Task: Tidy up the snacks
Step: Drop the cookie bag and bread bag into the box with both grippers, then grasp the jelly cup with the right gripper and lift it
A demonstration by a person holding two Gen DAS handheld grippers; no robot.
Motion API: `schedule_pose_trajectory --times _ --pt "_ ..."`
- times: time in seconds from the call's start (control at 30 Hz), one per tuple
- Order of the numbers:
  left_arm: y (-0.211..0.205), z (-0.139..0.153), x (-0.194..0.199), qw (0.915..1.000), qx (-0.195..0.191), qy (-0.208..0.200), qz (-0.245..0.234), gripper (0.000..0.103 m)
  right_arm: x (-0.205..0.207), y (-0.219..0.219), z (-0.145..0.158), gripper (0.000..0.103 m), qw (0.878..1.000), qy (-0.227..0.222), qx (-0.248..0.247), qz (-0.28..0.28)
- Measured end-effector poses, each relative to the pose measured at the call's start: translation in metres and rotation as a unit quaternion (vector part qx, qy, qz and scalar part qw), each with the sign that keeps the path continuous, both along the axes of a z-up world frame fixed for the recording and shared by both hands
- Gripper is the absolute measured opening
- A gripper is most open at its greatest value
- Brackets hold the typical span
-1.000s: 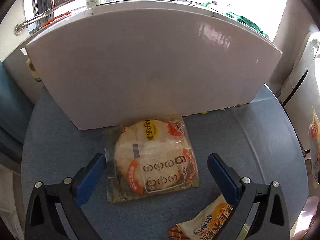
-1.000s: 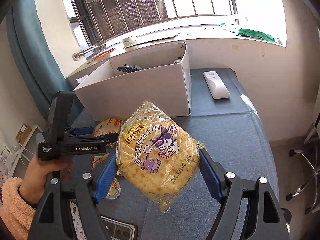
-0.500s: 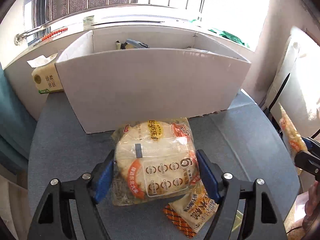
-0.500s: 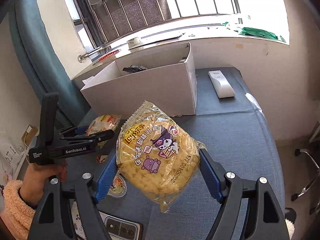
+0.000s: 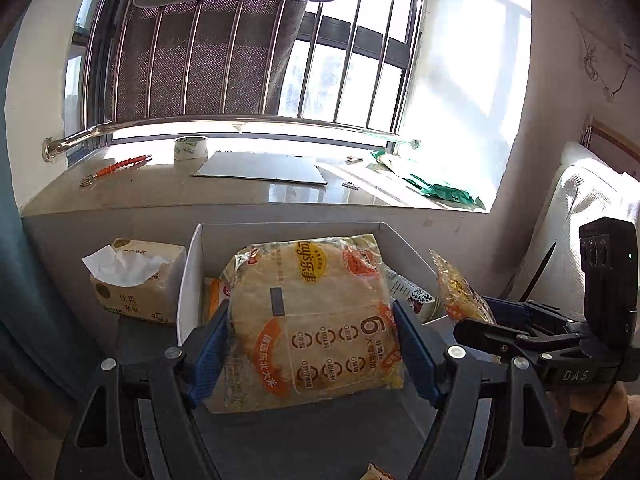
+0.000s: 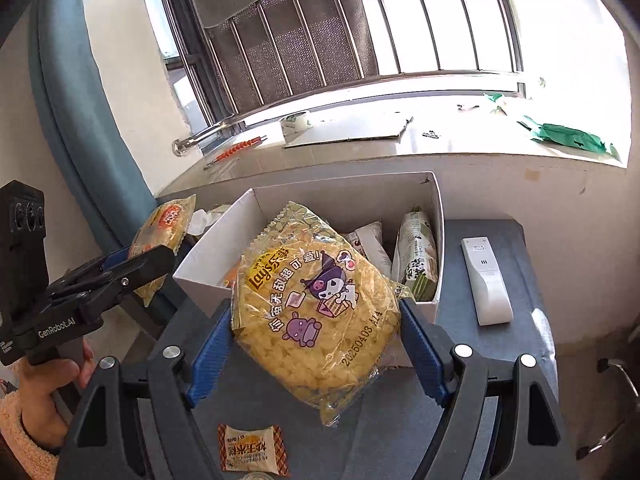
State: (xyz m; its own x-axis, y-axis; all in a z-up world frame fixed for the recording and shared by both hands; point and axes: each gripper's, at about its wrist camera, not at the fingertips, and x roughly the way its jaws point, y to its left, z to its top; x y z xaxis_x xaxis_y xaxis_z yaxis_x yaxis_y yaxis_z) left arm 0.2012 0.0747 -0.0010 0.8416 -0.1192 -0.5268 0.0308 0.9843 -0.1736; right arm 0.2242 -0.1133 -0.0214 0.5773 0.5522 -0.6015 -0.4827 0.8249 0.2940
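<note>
The Lay's bag [image 5: 316,320] in the left tool [image 5: 316,348] is blocking most of the white box [image 5: 192,280] interior, the yellow bag [image 6: 316,312] is covering the box's [image 6: 438,216] near wall, and a small packet [image 6: 252,452] is running off the bottom edge.

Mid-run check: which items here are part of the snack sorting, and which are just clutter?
Job: orange Lay's bag in left tool; yellow Lay's bag in right tool; white box; small corn snack packet.
Clutter: tissue pack; remote; tape roll.

Right hand-held gripper [image 6: 315,336] clamping yellow snack bag [image 6: 316,312], white box [image 6: 434,240] behind
</note>
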Motion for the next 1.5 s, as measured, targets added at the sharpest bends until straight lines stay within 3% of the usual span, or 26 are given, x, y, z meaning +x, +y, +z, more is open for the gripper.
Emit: schedule_pose_trajectory --times 0.1,0.2,0.27,0.3,0.37,0.6,0.87,1.1,1.27,1.33,1.5 --pt "0.008 0.004 0.034 0.9999 0.002 0.009 0.006 0.081 0.047 0.007 0.000 0.083 1.000 0.025 0.011 -0.013" --pt "0.011 -0.002 0.071 0.9995 -0.002 0.027 0.013 0.082 0.076 0.015 0.002 0.084 1.000 0.018 -0.006 -0.021" --pt "0.014 -0.004 0.081 0.9993 -0.001 0.031 0.020 0.091 0.088 0.018 0.002 0.089 1.000 0.018 -0.010 -0.015" --pt "0.015 -0.007 0.085 0.9990 -0.001 0.038 0.023 0.103 0.091 0.019 0.002 0.092 1.000 0.020 -0.009 -0.016" --pt "0.015 -0.009 0.084 0.9990 -0.006 0.041 0.019 0.103 0.095 0.016 0.000 0.103 0.999 0.024 -0.011 -0.028" --pt "0.009 -0.006 0.071 0.9987 0.024 0.035 0.027 0.103 0.087 0.005 0.002 0.103 0.999 0.012 -0.004 -0.036" --pt "0.006 0.007 0.043 0.9992 0.026 0.021 0.024 0.103 0.052 0.006 0.019 0.103 0.999 -0.023 -0.026 -0.008" --pt "-0.003 0.005 -0.009 0.9990 0.040 0.016 0.009 0.103 0.001 -0.011 0.023 0.103 0.997 -0.054 -0.048 0.013" --pt "-0.016 -0.011 -0.061 0.9986 0.044 0.026 -0.012 0.103 -0.050 -0.027 0.003 0.103 0.997 -0.042 -0.070 0.019" --pt "-0.023 -0.021 -0.081 0.9984 0.045 0.032 -0.015 0.103 -0.072 -0.033 -0.008 0.103 0.997 -0.046 -0.056 0.018" --pt "-0.031 -0.056 -0.130 0.9990 -0.005 0.044 -0.013 0.103 -0.126 -0.035 -0.050 0.103 0.999 -0.011 -0.043 0.025"
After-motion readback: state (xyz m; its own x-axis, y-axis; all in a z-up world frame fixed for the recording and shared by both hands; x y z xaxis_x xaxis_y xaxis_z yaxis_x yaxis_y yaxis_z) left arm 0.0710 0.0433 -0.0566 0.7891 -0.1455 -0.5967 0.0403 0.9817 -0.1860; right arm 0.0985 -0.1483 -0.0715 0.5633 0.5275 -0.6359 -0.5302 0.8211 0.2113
